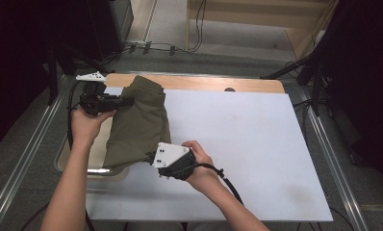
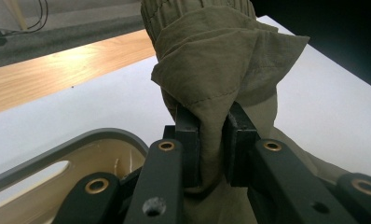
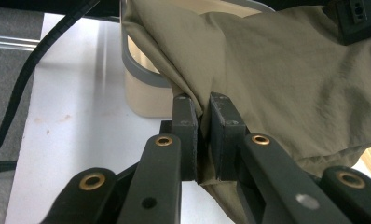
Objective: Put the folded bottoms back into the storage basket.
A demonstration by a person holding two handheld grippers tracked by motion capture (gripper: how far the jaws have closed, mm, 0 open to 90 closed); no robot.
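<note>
The olive garment (image 1: 139,122) hangs over the left part of the white table (image 1: 257,144), probably above the grey basin (image 3: 141,70), with the left gripper (image 2: 210,144) and the right gripper (image 3: 203,140) both clamped on its cloth.

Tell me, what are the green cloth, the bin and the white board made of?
Cloth: thin woven fabric, matte olive, probably cotton or nylon; it wrinkles, with stitched seams and a gathered hem. Bin: likely plastic, smooth beige walls with a grey moulded rim. Board: flat matte white sheet, perhaps foam board or plastic; hard to tell.
</note>
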